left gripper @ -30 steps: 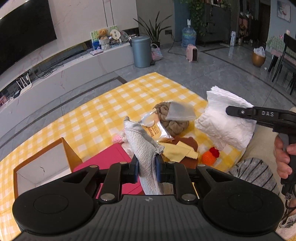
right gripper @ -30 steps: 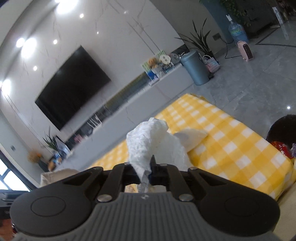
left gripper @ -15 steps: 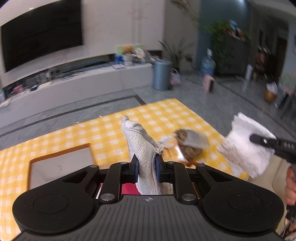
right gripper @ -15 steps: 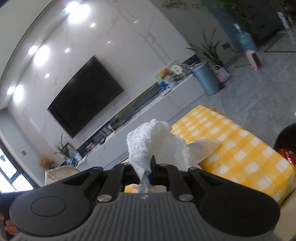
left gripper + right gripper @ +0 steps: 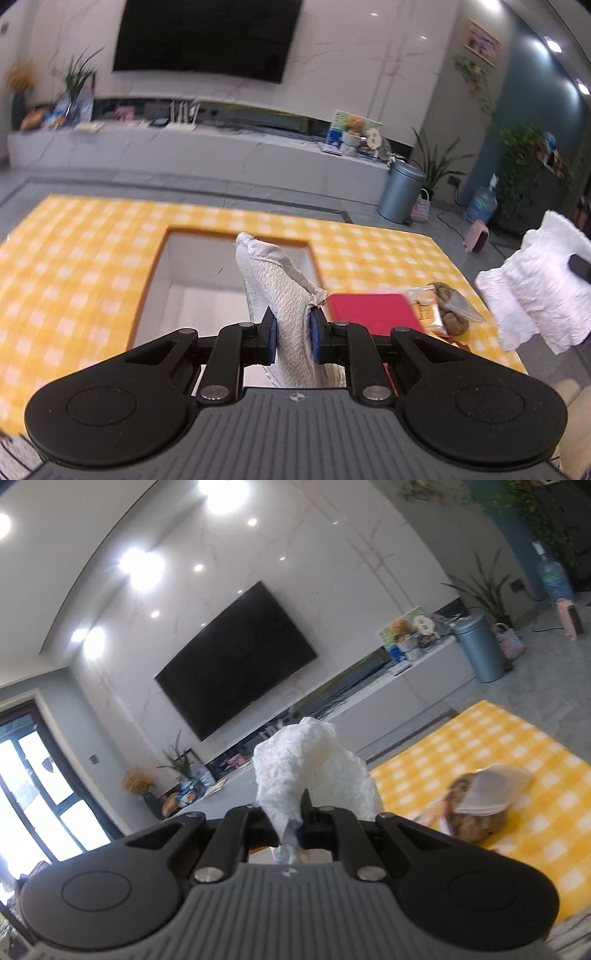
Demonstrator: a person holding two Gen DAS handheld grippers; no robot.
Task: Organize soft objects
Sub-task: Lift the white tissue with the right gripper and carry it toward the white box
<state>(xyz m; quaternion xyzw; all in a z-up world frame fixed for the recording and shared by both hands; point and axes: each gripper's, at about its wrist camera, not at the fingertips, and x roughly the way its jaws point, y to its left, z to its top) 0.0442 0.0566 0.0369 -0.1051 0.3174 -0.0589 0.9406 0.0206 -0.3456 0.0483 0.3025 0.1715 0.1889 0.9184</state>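
Grey waffle-weave cloth (image 5: pixel 284 295) stands pinched between the closed blue pads of the left gripper (image 5: pixel 291 334), above an open wood-rimmed box (image 5: pixel 155 266) on the yellow checked tablecloth (image 5: pixel 74 258). Rightward lie a red flat item (image 5: pixel 369 310), a snack packet with unreadable print (image 5: pixel 424 314) and brown knitted yarn (image 5: pixel 448 314). The right gripper (image 5: pixel 295 827) clamps crinkled white paper towel (image 5: pixel 314 760), held in the air; behind it, a marble wall with a black TV (image 5: pixel 236 657).

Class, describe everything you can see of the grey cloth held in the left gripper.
The grey cloth is a pale, knobbly woven rag, bunched into a narrow upright roll. The left gripper is shut on its lower part, with both blue-padded fingers pressing its sides. Its top sticks up and leans slightly left, ending in a folded corner with a stitched hem. It hangs in the air in front of the wooden box; its lower end is hidden behind the gripper.
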